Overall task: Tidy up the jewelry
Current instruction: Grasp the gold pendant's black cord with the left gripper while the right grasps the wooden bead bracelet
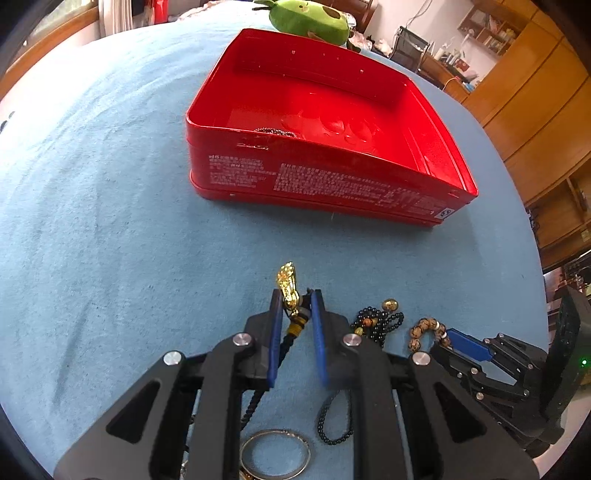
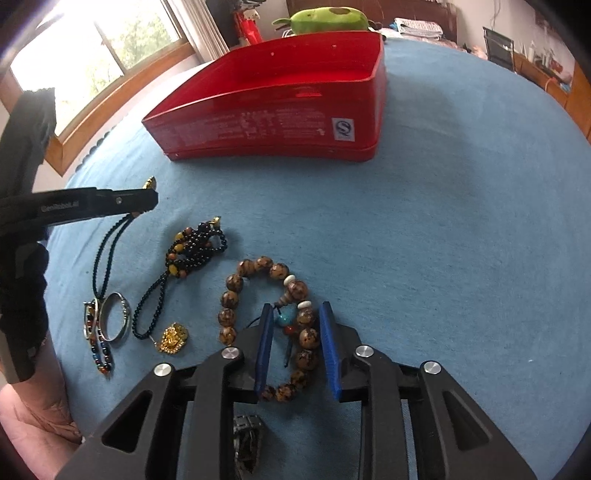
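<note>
My left gripper is shut on a gold pendant whose black bead cord hangs below it. In the right wrist view the left gripper holds that cord a little above the cloth. My right gripper is open, its fingers either side of a brown wooden bead bracelet on the blue cloth. The red tin box stands open beyond, with a dark piece inside near its front wall.
On the cloth lie a black and amber bead string, silver bangles, a gold charm and a multicoloured bracelet. A green plush toy sits behind the box. Wooden cabinets stand right.
</note>
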A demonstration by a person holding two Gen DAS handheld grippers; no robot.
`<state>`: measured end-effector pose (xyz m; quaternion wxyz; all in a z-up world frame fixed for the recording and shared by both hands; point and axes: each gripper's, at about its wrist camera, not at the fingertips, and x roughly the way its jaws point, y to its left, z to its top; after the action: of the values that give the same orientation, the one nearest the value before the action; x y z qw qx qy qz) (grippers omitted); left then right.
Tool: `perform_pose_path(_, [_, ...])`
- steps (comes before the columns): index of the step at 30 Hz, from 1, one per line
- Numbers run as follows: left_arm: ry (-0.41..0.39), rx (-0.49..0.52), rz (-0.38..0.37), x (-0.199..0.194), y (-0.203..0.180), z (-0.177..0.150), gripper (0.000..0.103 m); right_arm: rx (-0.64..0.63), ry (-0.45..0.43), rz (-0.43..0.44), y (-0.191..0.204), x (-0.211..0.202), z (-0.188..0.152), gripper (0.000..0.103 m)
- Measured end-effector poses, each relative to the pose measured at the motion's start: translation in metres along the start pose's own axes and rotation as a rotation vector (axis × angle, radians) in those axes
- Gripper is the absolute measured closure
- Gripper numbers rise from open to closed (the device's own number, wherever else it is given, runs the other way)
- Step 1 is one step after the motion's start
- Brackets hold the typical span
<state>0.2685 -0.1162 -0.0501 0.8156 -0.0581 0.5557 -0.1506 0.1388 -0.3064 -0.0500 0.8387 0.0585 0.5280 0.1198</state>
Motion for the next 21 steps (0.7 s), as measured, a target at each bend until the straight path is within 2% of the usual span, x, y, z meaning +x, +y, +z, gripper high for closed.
perform_pose_path(3, [-0.008,-0.006,0.005,-0.004,0.006,-0.004,0.089,0.010,-0.006,0.002,0.000,0.001,0.001,0.092])
perform_pose_path(12, [-0.034,-0.023,0.004,-0.017,0.018,-0.006,0.089,0.089,-0.060,0.135,-0.015,-0.021,0.010,0.092])
perform_pose_path(21, [-0.069,-0.007,-0.008,-0.035,0.018,-0.011,0.089,0.099,-0.105,0.158,-0.012,-0.039,0.020,0.092])
